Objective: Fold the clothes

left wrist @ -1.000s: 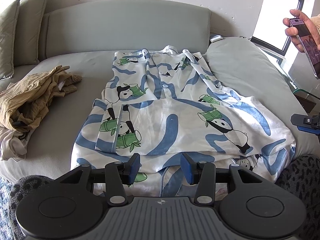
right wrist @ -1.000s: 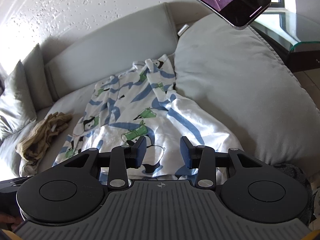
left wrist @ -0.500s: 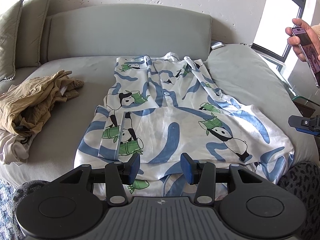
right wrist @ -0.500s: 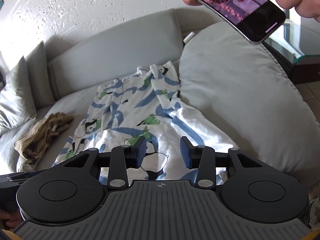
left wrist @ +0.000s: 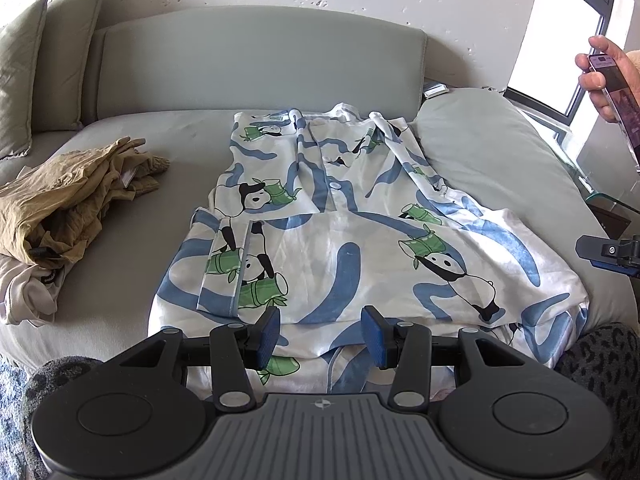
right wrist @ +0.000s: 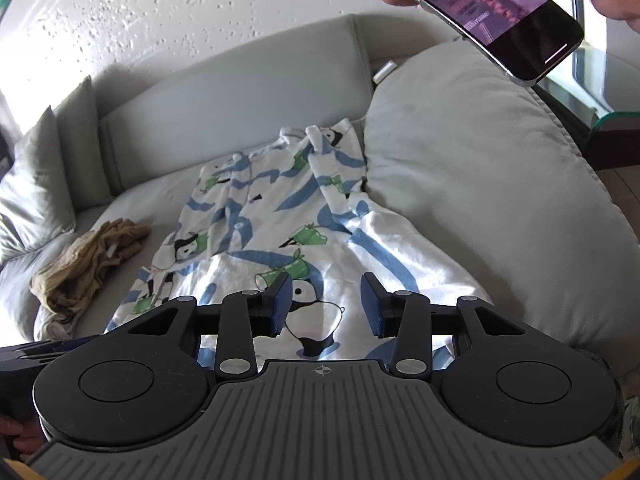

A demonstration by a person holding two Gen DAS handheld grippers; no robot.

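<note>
A white pyjama top with blue swirls and pandas [left wrist: 340, 240] [right wrist: 280, 232] lies spread flat on a grey sofa seat [left wrist: 132, 148], collar at the far end, one sleeve folded in across its left side. My left gripper [left wrist: 320, 334] hovers over the garment's near hem, open, with nothing between its blue pads. My right gripper [right wrist: 325, 304] hangs above the top's near right part, also open and empty. In the left wrist view the right gripper's tip [left wrist: 610, 250] shows at the right edge.
A crumpled tan garment pile [left wrist: 68, 196] [right wrist: 88, 264] lies left of the top. A big grey cushion [right wrist: 480, 168] bulges on the right. A person's hand holds a phone [right wrist: 492, 12] [left wrist: 616, 92] up at the right. A glass side table [left wrist: 608, 196] stands beyond.
Both views shifted slightly: the garment sits a little lower and farther in the left wrist view. The hand with the phone moved nearer the right wrist camera. Jaws unchanged.
</note>
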